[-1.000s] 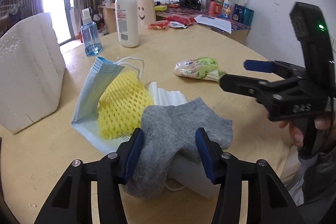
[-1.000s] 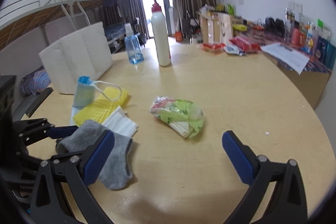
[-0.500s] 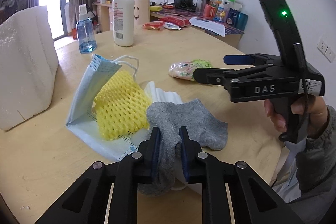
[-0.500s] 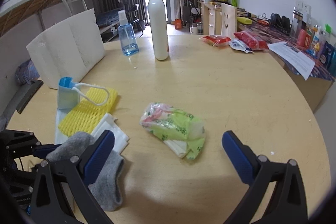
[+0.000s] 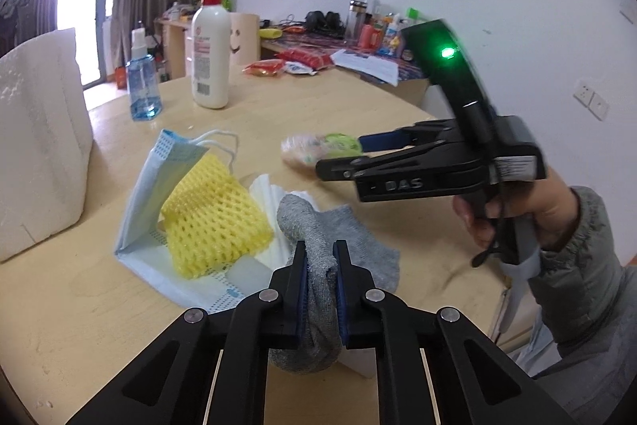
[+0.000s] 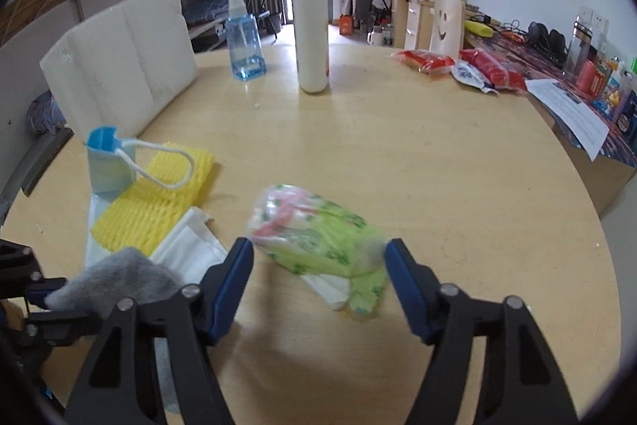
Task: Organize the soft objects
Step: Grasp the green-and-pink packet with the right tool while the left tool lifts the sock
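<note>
Round wooden table. Left gripper pinches the grey sock, bunched and partly draped over a white folded cloth; beside them lie a yellow foam net and a blue face mask. Right gripper, lettered "DAS", has its jaws closing around the green tissue pack; contact appears not yet made, though blur obscures this. Behind stand a white foam block, spray bottle and pump bottle, its label unreadable.
</note>
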The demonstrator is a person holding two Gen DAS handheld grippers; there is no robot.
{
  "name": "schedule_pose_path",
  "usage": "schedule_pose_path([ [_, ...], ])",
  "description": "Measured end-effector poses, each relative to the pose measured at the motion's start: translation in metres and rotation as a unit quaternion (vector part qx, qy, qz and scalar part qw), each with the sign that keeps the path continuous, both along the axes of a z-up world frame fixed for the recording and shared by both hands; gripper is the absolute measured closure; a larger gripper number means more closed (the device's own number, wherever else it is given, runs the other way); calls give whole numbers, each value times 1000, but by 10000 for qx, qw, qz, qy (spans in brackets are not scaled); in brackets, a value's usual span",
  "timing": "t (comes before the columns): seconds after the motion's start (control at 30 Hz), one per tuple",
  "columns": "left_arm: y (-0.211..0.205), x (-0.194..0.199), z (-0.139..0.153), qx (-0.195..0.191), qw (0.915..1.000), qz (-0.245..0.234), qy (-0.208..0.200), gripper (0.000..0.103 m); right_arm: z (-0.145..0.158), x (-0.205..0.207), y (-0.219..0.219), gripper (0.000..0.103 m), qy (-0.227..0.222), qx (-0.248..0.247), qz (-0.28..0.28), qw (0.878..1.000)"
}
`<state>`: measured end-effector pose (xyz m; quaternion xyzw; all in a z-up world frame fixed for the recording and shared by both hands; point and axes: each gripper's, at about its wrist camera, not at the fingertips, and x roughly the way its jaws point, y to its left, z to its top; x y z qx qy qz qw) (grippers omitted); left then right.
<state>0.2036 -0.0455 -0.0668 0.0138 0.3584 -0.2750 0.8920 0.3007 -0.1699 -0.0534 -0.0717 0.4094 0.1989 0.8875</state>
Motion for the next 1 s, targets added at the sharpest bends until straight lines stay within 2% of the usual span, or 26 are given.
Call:
schedule_pose_path([
  [0.13, 2, 1, 1, -71, 10000, 11, 48, 91, -8, 3, 2, 34, 90, -231, -30, 9997],
  [0.23, 3, 2, 0, -94, 9999, 11, 67, 91, -10, 6, 1, 34, 151, -202, -29, 9997],
  [0.57, 7, 2, 1, -213, 9997, 10, 98, 91, -6, 15, 16, 34, 25, -437, 144, 9989],
  [0.67, 8, 2, 3, -264, 9996, 16, 76, 91, -10, 16, 18, 48, 85, -413, 245, 9988],
  [0.7, 8, 1, 4, -275, 9996, 11, 65, 91, -10, 16, 18, 58, 118, -355, 284, 9989],
  [0.77, 8, 0, 5, -325, 9995, -21, 30, 92, -9, 16, 15, 68, 112, -280, 253, 9992],
  [1.0, 11, -5, 15, -528, 9985, -57, -103, 93, 0, 11, -4, 71, 65, 444, 159, 9989],
])
